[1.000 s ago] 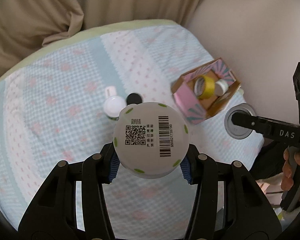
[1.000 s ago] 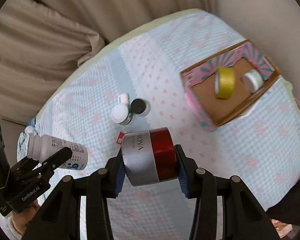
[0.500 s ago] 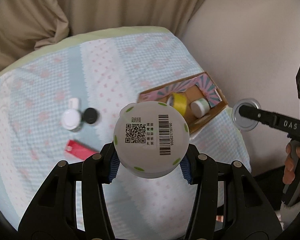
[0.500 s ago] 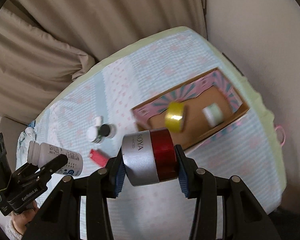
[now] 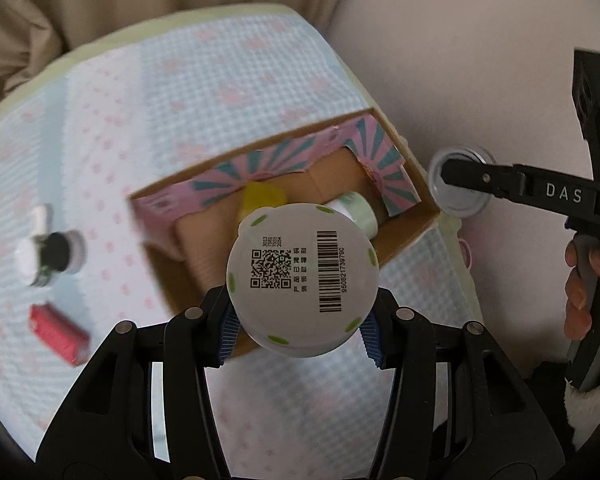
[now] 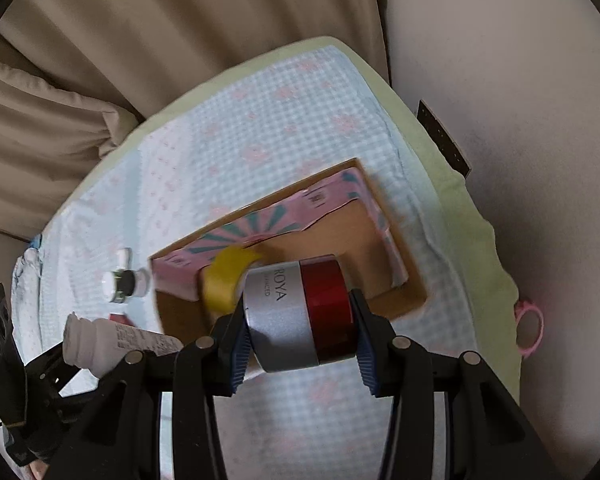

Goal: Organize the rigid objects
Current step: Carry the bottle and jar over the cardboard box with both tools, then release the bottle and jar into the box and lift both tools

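My left gripper (image 5: 302,328) is shut on a white bottle (image 5: 302,280), whose barcoded base faces the camera, held above the near edge of an open cardboard box (image 5: 410,236) with pink and teal flaps. My right gripper (image 6: 298,344) is shut on a silver and red jar (image 6: 300,312), held over the same box (image 6: 380,236). In the box lie a yellow tape roll (image 6: 228,276) and a white tape roll (image 5: 358,208). The left gripper with its bottle (image 6: 116,340) shows at the lower left of the right wrist view.
On the blue checked cloth (image 5: 228,64) left of the box lie a white bottle with a black-capped jar (image 5: 56,252) and a red packet (image 5: 58,332). Beige curtains hang behind. A wall is to the right. A pink ring (image 6: 530,328) hangs at the table's right edge.
Both grippers have moved right and closer to the box with their loads; the box now fills the middle of both views and the loose items have shifted left.
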### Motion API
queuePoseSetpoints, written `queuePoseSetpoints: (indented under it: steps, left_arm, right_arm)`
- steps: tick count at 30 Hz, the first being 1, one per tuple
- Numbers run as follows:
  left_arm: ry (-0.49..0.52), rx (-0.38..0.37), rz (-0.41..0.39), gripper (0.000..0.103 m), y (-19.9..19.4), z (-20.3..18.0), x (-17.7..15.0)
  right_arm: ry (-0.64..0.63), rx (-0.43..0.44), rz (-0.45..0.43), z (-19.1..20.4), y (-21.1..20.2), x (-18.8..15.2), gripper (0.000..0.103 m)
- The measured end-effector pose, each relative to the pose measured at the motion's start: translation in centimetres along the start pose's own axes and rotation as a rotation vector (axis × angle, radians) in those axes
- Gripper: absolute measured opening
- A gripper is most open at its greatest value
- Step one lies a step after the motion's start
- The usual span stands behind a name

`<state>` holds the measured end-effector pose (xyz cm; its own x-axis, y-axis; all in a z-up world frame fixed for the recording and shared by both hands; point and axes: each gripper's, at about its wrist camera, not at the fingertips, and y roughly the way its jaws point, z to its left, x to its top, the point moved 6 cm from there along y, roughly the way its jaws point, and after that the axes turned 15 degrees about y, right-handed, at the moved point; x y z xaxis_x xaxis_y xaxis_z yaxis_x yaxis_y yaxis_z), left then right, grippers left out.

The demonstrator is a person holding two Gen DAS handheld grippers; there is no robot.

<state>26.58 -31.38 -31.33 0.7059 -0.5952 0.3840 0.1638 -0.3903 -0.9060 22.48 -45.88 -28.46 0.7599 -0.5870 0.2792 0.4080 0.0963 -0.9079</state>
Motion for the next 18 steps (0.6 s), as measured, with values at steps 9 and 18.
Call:
queuePoseSetpoints:
  steps: [9, 18]
  left_arm:
    - [0.045, 0.008, 0.103, 0.046, 9.0, -0.3, 2.0]
    - [0.083, 0.114, 0.125, 0.103, 9.5, 0.6, 2.2]
  right_arm:
    - [-0.04, -0.012, 0.05, -3.1, 7.7, 3.7, 0.041]
    - [-0.069, 0.014, 0.097, -2.8, 11.0, 4.4, 0.061]
